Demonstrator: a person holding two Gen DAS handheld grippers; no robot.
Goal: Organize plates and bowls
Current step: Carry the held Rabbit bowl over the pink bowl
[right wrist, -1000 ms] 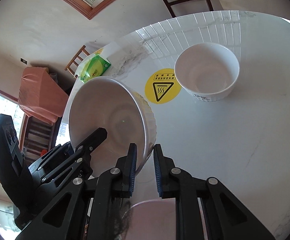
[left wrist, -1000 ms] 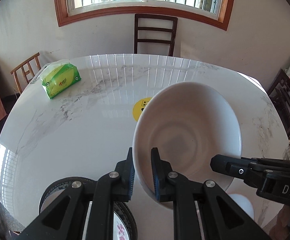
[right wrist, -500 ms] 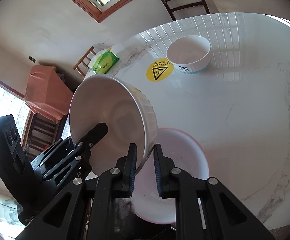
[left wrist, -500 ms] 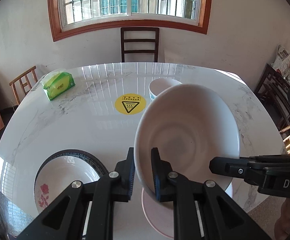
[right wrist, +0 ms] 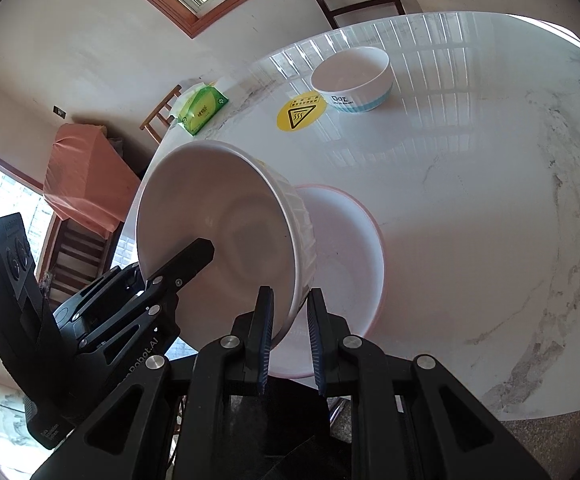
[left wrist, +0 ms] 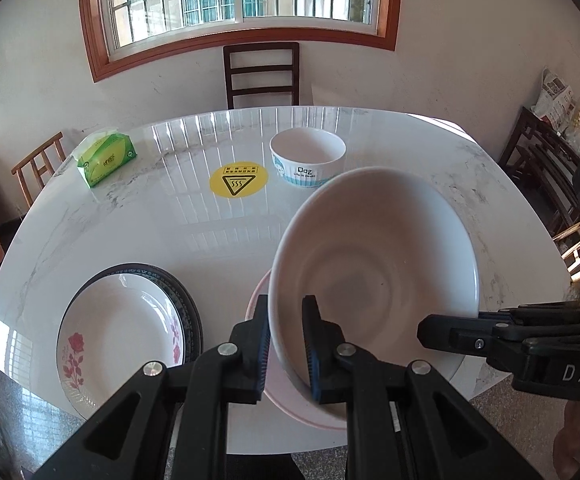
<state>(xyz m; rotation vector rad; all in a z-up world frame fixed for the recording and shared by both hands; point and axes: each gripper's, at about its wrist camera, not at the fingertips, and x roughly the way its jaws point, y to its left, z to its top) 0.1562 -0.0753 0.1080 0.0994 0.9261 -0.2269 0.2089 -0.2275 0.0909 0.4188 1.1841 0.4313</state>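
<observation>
The large white bowl (left wrist: 373,264) hangs tilted above the near edge of the marble table (left wrist: 130,232), held by 2 grippers at once. The left gripper (left wrist: 286,344) is clenched on the bowl's near-left rim, 1 finger inside the wall and 1 outside. The right gripper (right wrist: 288,340) grips the rim on the opposite side in the same way, its blue-padded fingers (right wrist: 266,332) straddling the ribbed wall.

Directly under the bowl sits a pink-rimmed plate (right wrist: 353,256) on the table; whether the bowl touches it cannot be told. To the left of it lie 2 stacked plates, a rose-patterned plate (left wrist: 118,336) on a dark-rimmed plate (left wrist: 188,304). Farther back stand a small bowl marked "Dog" (left wrist: 307,158), a yellow warning sticker (left wrist: 238,179) and a green tissue pack (left wrist: 106,158).
</observation>
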